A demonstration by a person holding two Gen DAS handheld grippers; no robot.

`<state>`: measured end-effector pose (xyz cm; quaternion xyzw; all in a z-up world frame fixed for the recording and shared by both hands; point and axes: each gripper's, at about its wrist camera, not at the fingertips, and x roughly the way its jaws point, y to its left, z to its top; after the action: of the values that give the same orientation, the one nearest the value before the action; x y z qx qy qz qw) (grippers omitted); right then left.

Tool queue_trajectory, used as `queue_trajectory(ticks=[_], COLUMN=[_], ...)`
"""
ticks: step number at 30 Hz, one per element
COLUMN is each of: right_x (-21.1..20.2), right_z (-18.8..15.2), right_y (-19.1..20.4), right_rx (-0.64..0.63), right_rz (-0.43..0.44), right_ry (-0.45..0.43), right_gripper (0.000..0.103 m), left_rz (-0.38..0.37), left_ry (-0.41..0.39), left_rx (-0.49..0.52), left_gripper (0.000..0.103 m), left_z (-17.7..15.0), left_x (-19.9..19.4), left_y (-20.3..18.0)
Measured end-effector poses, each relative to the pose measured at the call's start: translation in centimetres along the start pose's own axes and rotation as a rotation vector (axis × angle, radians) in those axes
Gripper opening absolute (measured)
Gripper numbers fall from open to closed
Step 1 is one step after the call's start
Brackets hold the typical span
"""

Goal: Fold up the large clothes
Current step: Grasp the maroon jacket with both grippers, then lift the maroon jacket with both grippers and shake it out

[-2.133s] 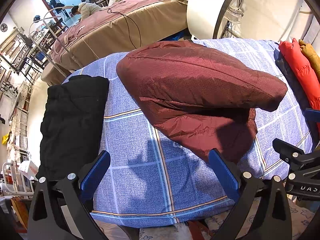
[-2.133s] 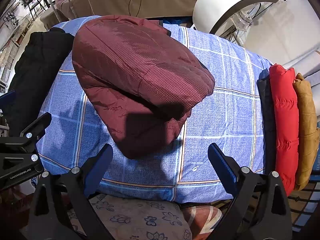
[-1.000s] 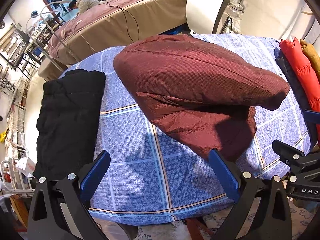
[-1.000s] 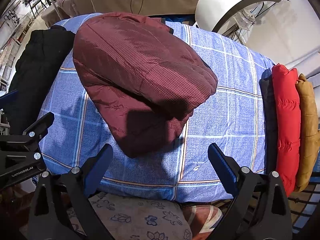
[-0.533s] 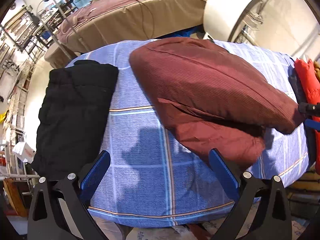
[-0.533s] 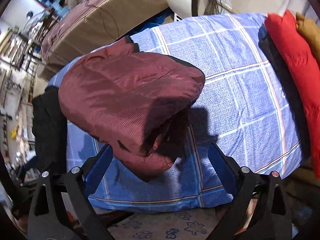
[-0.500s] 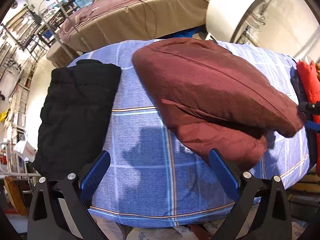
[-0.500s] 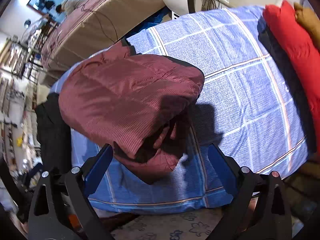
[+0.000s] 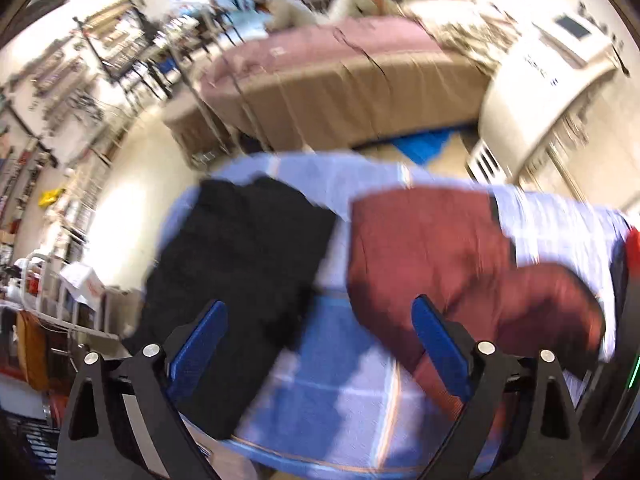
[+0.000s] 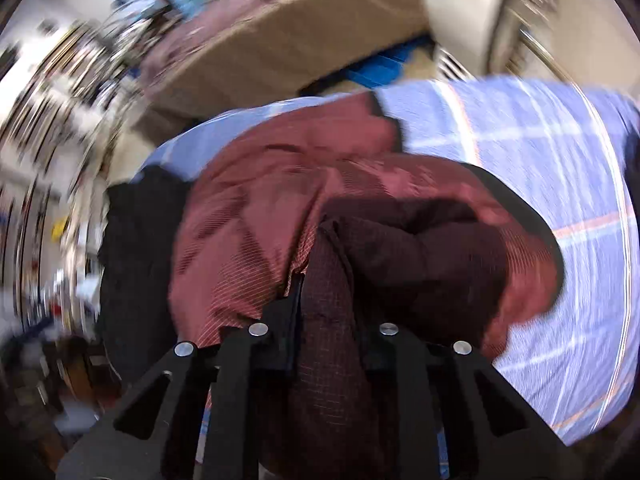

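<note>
A maroon puffer jacket (image 9: 460, 256) lies folded on the blue checked table cover (image 9: 340, 400). My left gripper (image 9: 320, 344) is open and empty, above the table's near edge between the maroon jacket and a folded black jacket (image 9: 248, 264). My right gripper (image 10: 324, 304) is shut on a fold of the maroon jacket (image 10: 360, 240), its near edge bunched between the fingers. Both views are motion-blurred.
The black jacket (image 10: 136, 256) lies at the table's left end. A red garment (image 9: 634, 248) shows at the right edge. Behind the table stand a bed with brown cover (image 9: 360, 80) and a white machine (image 9: 540, 80).
My right gripper has moved in and closed on the near edge of the maroon jacket. My left gripper has swung left and pulled back; the jacket's near part has bunched up.
</note>
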<state>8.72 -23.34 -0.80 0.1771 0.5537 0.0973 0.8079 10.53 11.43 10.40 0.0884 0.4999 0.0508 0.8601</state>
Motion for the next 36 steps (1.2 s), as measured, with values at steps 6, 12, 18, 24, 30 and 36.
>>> queue_trajectory(ticks=[6,12,18,24,30,36], right_x=[2.5,1.4,0.1,5.2,8.8,14.9], right_z=[-13.6,-13.5,-8.1,-10.7,-16.5,-21.3], right_y=[16.3,17.3,8.2,-10.2,-16.2,-13.0], right_rx=[-0.656,-0.71,-0.283,0.255,0.528,0.631], right_rz=[0.278,0.292,0.278,0.055,0.124,0.317], right_ry=[0.294,0.235,0.035,0.087,0.131,0.258], right_gripper=[0.019,0.074,0.08,0.08,0.079,0.079], left_rz=[0.048,-0.098,-0.28,-0.32,-0.187,-0.101], left_ry=[-0.048,0.051,0.069,0.156,0.217,0.221], left_rx=[-0.081,0.05,0.305,0.748,1.007,1.087], left_gripper=[0.097,0.097,0.097,0.097,0.084,0.062], left_z=[0.5,-0.8,-0.7,-7.6,-15.3,-16.6], left_x=[-0.6,3.2,6.5,11.3,17.9,22.1], left_y=[3.7,-3.5,-14.6,-28.3,-34.4,-35.5])
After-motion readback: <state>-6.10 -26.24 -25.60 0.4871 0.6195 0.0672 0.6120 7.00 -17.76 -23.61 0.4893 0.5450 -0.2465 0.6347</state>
